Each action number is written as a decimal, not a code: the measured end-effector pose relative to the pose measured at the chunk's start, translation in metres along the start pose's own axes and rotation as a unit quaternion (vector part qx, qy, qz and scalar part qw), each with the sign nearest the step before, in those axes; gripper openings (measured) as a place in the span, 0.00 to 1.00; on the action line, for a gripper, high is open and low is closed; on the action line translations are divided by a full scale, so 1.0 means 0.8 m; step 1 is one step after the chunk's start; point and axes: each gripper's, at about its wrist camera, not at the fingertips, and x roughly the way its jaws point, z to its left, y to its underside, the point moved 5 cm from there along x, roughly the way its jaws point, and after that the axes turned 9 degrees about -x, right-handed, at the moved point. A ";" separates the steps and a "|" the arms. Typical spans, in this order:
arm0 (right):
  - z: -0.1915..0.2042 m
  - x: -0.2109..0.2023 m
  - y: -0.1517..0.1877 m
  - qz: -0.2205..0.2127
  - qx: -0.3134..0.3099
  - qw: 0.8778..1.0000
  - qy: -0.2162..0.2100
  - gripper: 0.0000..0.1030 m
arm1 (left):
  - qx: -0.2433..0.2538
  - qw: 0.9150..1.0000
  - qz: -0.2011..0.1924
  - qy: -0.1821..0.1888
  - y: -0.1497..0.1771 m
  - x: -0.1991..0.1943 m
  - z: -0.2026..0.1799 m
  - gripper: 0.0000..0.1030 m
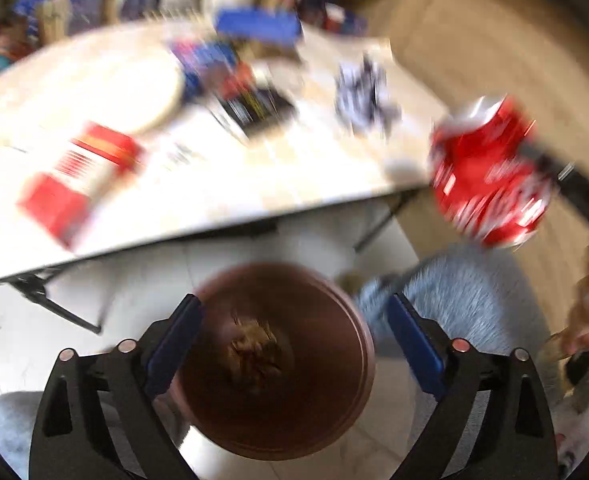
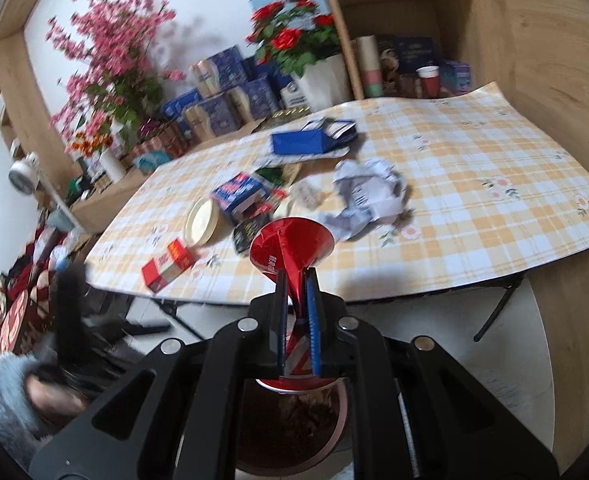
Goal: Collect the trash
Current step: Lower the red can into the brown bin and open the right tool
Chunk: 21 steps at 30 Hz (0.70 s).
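Right claw (image 2: 297, 280) pinches crushed red can (image 2: 290, 246).

below left gripper (image 1: 294, 344): brown bin (image 1: 278, 364) mouth open, nothing across it
ahead of it: table (image 1: 222, 184) edge, then red box (image 1: 82, 176) and lid (image 1: 134, 88)
its right: can (image 1: 490, 172) in right gripper (image 2: 297, 300), close
ahead of right gripper: crumpled paper (image 2: 368, 196); beyond it bare cloth

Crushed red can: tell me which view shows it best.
The left wrist view: though blurred, it shows the whole crushed red can from the side, off the table's edge. The right wrist view shows the can sharper but end-on, partly hidden between its fingers.
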 end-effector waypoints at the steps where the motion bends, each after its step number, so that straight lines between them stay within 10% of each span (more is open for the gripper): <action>1: 0.007 0.005 0.003 0.007 -0.008 1.000 -0.008 0.12 | 0.001 1.000 -0.020 -0.005 -0.002 -0.016 0.004 0.91; 11: 0.081 0.060 0.041 0.090 -0.099 0.989 -0.061 0.12 | -0.040 0.975 -0.197 -0.090 0.007 -0.128 0.055 0.94; 21: 0.145 0.128 0.087 0.136 -0.183 0.966 -0.120 0.12 | -0.113 0.959 -0.224 -0.130 0.017 -0.140 0.095 0.94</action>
